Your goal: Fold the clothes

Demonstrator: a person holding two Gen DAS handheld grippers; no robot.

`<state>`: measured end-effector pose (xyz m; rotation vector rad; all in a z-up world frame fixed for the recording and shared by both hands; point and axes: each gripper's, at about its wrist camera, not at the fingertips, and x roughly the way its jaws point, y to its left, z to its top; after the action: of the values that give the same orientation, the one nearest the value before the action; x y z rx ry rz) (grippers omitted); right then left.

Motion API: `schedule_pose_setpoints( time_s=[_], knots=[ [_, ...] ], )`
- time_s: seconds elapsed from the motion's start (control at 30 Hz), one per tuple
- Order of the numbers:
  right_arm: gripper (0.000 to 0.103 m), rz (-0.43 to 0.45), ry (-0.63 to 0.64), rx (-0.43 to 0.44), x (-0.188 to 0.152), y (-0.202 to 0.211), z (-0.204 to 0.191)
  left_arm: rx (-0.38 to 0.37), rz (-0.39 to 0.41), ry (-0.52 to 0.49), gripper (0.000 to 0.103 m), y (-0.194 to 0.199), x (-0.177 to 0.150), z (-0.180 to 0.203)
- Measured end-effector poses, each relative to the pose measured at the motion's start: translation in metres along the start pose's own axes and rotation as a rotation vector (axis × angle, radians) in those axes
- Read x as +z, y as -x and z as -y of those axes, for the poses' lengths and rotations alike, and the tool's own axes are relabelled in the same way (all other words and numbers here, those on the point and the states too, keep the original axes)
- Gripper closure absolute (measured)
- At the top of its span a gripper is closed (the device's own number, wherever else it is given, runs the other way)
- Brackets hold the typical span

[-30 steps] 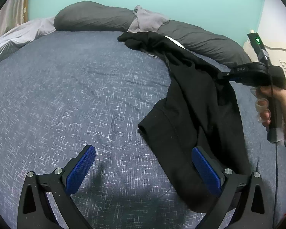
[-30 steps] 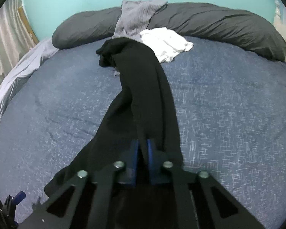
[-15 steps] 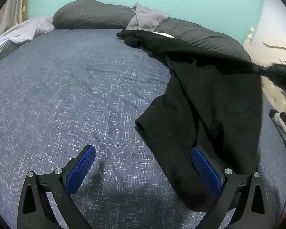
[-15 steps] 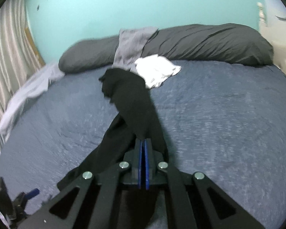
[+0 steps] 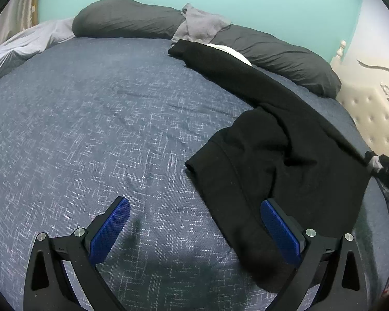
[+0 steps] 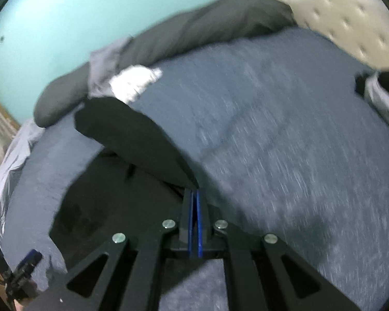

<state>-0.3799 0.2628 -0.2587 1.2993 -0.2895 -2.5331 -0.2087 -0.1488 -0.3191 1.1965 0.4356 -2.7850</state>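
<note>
A black long-sleeved garment (image 5: 277, 155) lies on the right half of the blue bed, one sleeve stretched toward the pillows. My left gripper (image 5: 194, 223) is open and empty, low over the bedspread, its right finger beside the garment's near edge. My right gripper (image 6: 194, 202) is shut on the black garment (image 6: 132, 140) and holds an edge pulled taut; it shows at the far right of the left wrist view (image 5: 383, 167). The right wrist view is motion-blurred.
Dark grey pillows (image 5: 132, 18) line the far edge under a teal wall. A grey cloth (image 5: 202, 24) and a white cloth (image 6: 134, 80) lie by the pillows. A tufted cream headboard (image 5: 376, 114) stands right. Pale sheets (image 5: 20, 46) bunch at far left.
My right gripper has swung right and down with the garment, stretching the sleeve taut across the bed. The left gripper has stayed open in about the same place.
</note>
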Motion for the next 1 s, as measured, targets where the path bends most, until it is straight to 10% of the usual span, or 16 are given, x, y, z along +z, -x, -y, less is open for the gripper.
schedule_pose_setpoints(
  time_s=[0.23,0.33,0.47,1.0],
  knots=[
    [0.097,-0.01,0.049,0.016,0.011,0.003,-0.021,-0.003,-0.004,0.004,0.001,-0.003,0.001,0.0],
    [0.064,0.029,0.105,0.032,0.028,0.007,-0.043,-0.002,-0.005,0.008,0.001,-0.005,0.001,0.001],
    [0.054,0.024,0.171,0.068,0.048,-0.005,-0.07,0.0,-0.007,0.016,0.001,-0.008,0.002,0.001],
    [0.049,-0.124,0.465,-0.072,0.061,-0.14,-0.155,0.01,-0.018,0.045,0.001,-0.025,0.009,-0.003]
  ],
)
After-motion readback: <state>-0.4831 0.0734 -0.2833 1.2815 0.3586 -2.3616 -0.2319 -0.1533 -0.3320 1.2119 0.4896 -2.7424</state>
